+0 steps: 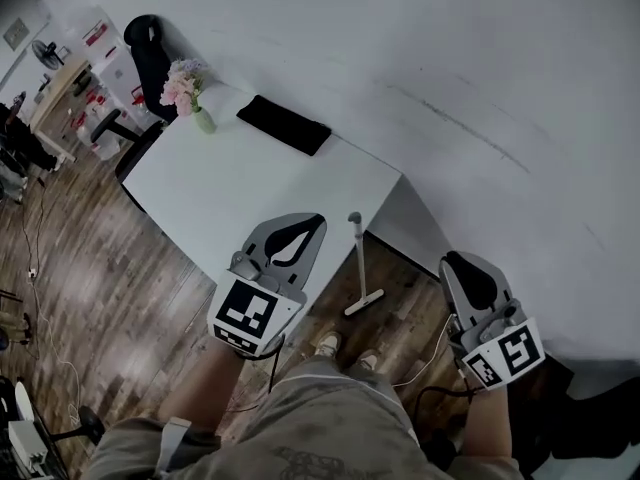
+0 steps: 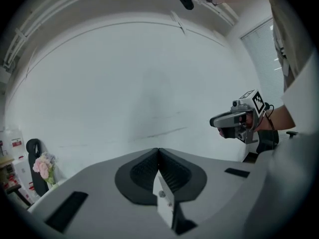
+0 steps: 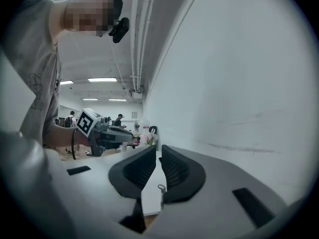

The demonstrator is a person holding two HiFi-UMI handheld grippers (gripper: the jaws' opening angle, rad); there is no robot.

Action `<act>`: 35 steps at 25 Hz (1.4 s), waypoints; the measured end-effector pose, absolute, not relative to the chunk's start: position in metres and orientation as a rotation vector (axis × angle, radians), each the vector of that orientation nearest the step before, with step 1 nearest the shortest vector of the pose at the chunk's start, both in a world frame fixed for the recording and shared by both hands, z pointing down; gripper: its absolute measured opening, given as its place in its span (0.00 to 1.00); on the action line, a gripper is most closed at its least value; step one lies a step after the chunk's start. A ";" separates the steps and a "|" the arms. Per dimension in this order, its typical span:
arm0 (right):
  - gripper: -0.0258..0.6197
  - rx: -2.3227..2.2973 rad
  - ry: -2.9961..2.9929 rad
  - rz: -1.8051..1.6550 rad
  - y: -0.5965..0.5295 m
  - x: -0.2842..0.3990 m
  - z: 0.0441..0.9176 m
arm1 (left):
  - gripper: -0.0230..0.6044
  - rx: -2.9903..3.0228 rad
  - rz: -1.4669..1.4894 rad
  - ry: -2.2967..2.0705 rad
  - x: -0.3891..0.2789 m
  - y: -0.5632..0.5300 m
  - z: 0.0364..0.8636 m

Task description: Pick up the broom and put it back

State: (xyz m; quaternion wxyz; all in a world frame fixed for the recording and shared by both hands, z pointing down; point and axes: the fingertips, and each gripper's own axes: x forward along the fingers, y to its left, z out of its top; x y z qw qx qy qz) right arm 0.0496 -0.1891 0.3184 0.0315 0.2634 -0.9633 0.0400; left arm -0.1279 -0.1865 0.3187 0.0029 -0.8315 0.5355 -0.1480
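A pale broom [image 1: 357,266] stands on the wooden floor beside the white table's near right corner, with its head [image 1: 363,303] on the boards and its handle top next to the table edge. Neither gripper touches it. My left gripper [image 1: 316,219] is held up over the table's near edge, jaws together and empty [image 2: 158,151]. My right gripper [image 1: 452,260] hovers to the right of the broom by the wall; its jaws [image 3: 158,147] stand almost together with a thin slit and nothing between them. Each gripper view shows the other gripper [image 2: 215,120] [image 3: 130,132] raised in the air.
The white table [image 1: 230,183] carries a black pad [image 1: 283,124] and pink flowers in a vase [image 1: 186,86]. A black chair [image 1: 148,53] stands behind it. A white wall [image 1: 480,88] runs along the right. Cables [image 1: 40,268] trail on the floor at left; my feet [image 1: 328,345] are below the broom.
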 end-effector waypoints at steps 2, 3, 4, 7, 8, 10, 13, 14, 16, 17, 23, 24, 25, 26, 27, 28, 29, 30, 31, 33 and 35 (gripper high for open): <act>0.12 0.892 -2.974 0.101 -0.182 0.062 0.301 | 0.06 -2.605 -0.429 1.621 -0.115 -0.187 0.301; 0.12 0.929 -2.976 0.095 -0.178 0.069 0.294 | 0.06 -2.604 -0.417 1.592 -0.109 -0.186 0.294; 0.12 0.962 -2.976 0.092 -0.173 0.075 0.289 | 0.06 -2.603 -0.409 1.563 -0.102 -0.184 0.288; 0.12 1.046 -2.970 0.098 -0.157 0.094 0.275 | 0.06 -2.610 -0.391 1.487 -0.082 -0.177 0.275; 0.12 1.070 -2.966 0.102 -0.152 0.099 0.272 | 0.06 -2.617 -0.383 1.464 -0.074 -0.175 0.272; 0.12 1.120 -2.956 0.110 -0.141 0.111 0.269 | 0.06 -2.631 -0.381 1.415 -0.061 -0.171 0.270; 0.11 1.209 -2.937 0.133 -0.126 0.126 0.264 | 0.06 -2.656 -0.379 1.353 -0.043 -0.163 0.268; 0.11 1.237 -2.931 0.141 -0.122 0.131 0.263 | 0.06 -2.664 -0.378 1.337 -0.039 -0.160 0.267; 0.10 1.280 -2.917 0.146 -0.113 0.138 0.261 | 0.06 -2.680 -0.376 1.310 -0.031 -0.157 0.267; 0.09 1.296 -2.908 0.146 -0.110 0.141 0.261 | 0.06 -2.687 -0.376 1.297 -0.026 -0.155 0.267; 0.09 1.350 -2.864 0.163 -0.097 0.154 0.266 | 0.06 -2.720 -0.378 1.224 -0.005 -0.147 0.270; 0.09 1.356 -2.860 0.165 -0.096 0.156 0.267 | 0.06 -2.722 -0.378 1.218 -0.003 -0.146 0.270; 0.09 1.361 -2.856 0.165 -0.094 0.158 0.267 | 0.06 -2.724 -0.378 1.214 -0.001 -0.145 0.270; 0.09 1.365 -2.853 0.163 -0.094 0.160 0.267 | 0.06 -2.725 -0.377 1.211 0.000 -0.144 0.270; 0.09 1.368 -2.849 0.161 -0.093 0.161 0.267 | 0.06 -2.725 -0.377 1.210 0.001 -0.143 0.269; 0.09 1.371 -2.845 0.158 -0.092 0.162 0.266 | 0.06 -2.725 -0.377 1.210 0.001 -0.143 0.269; 0.09 1.372 -2.840 0.154 -0.092 0.162 0.266 | 0.06 -2.726 -0.378 1.210 0.001 -0.142 0.269; 0.09 1.372 -2.835 0.148 -0.091 0.163 0.266 | 0.06 -2.726 -0.379 1.211 0.000 -0.142 0.269; 0.09 1.372 -2.831 0.141 -0.091 0.163 0.265 | 0.06 -2.726 -0.380 1.212 0.000 -0.142 0.269; 0.09 1.373 -2.829 0.132 -0.090 0.164 0.264 | 0.06 -2.724 -0.383 1.216 -0.001 -0.142 0.270; 0.09 1.374 -2.830 0.132 -0.091 0.164 0.264 | 0.06 -2.724 -0.384 1.223 -0.003 -0.142 0.271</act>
